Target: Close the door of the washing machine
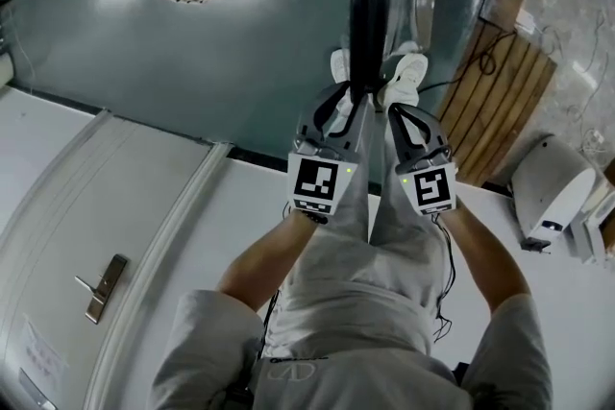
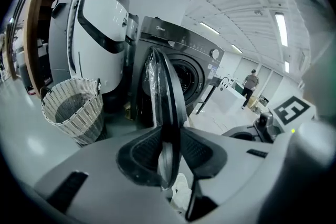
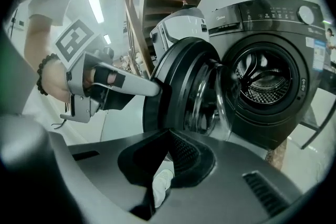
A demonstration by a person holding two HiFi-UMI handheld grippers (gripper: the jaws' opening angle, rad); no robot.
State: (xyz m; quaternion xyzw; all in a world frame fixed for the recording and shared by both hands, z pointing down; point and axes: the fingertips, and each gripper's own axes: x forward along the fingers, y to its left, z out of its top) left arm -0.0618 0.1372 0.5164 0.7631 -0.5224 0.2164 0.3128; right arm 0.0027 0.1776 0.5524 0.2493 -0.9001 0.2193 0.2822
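The dark washing machine (image 3: 273, 60) stands with its round door (image 3: 184, 86) swung out and the drum (image 3: 262, 78) showing. In the left gripper view the door (image 2: 163, 92) is seen edge on. My left gripper (image 2: 167, 136) straddles that rim with its jaws open, one pad on each side. From the right gripper view the left gripper (image 3: 121, 84) lies against the door's outer rim. My right gripper (image 3: 169, 136) is shut and empty, just before the door's lower rim. In the head view the left gripper (image 1: 344, 101) and right gripper (image 1: 399, 110) flank the door's edge (image 1: 369, 5).
A woven laundry basket (image 2: 73, 110) stands left of the machine, beside a tall white appliance (image 2: 100, 34). A person (image 2: 252, 81) stands far off at the right. Wooden slats (image 1: 500, 101) lie at the right, and a white panel with a metal handle (image 1: 106, 283) at the lower left.
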